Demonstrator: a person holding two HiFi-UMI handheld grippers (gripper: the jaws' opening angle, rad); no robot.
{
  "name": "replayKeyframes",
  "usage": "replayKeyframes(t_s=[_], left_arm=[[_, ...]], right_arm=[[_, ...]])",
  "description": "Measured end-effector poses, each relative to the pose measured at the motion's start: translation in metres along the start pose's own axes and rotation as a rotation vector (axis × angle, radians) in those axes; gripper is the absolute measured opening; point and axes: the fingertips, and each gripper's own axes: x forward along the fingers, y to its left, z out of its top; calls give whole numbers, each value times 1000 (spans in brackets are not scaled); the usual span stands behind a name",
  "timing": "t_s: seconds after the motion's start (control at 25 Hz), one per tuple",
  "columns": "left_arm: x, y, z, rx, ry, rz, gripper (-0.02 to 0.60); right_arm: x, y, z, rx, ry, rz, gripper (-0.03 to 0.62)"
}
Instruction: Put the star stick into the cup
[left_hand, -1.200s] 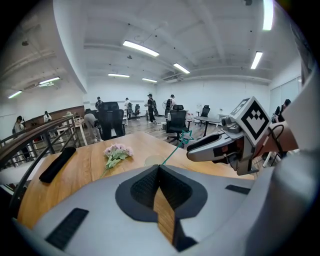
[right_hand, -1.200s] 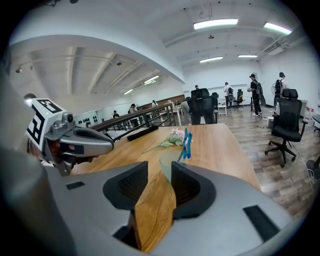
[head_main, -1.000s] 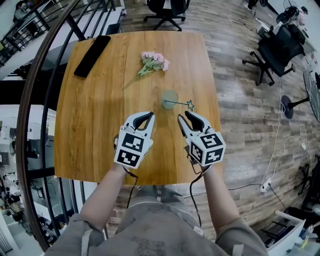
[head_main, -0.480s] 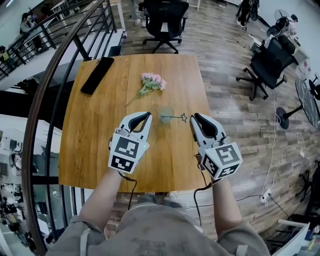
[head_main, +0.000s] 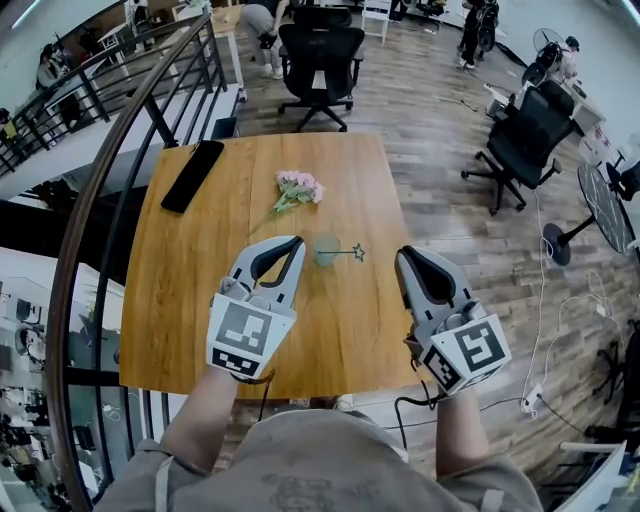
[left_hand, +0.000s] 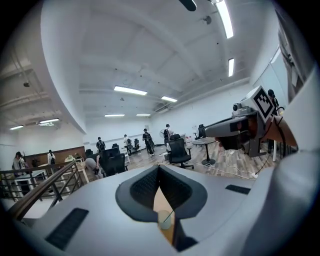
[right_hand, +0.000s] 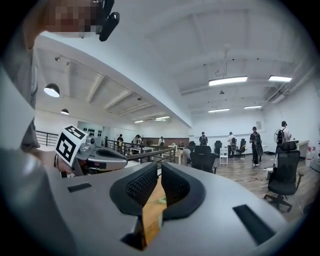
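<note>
Star stick (head_main: 346, 252): thin, dark, outlined star tip, other end at cup (head_main: 325, 252); between left gripper (head_main: 297, 241), closed, empty, and right gripper (head_main: 404, 255), closing, empty.

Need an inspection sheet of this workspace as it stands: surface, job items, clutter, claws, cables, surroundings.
Surface: square wooden table.
Job's things: cup upright near the middle; star stick rests in it, star end leaning out to the right.
Clutter: pink flowers; flat black device near the far left corner.
Grippers: left claw shut, empty; right claw closing, nothing between its jaws.
Cables: a black lead hangs from each claw; white cable on the floor.
Surroundings: railing, office chairs, wood floor.
</note>
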Motion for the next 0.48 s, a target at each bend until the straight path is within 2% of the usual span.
replayKeyframes(t_s=[0.28,0.48], left_arm=[[-24,-10,20,19,-45,-6,17],[-33,-18,12,4,-26,-13,17]], right_arm=[[-35,18,29,-29,-84,13,31],[-51,22,26,-34,-90,-3,31]])
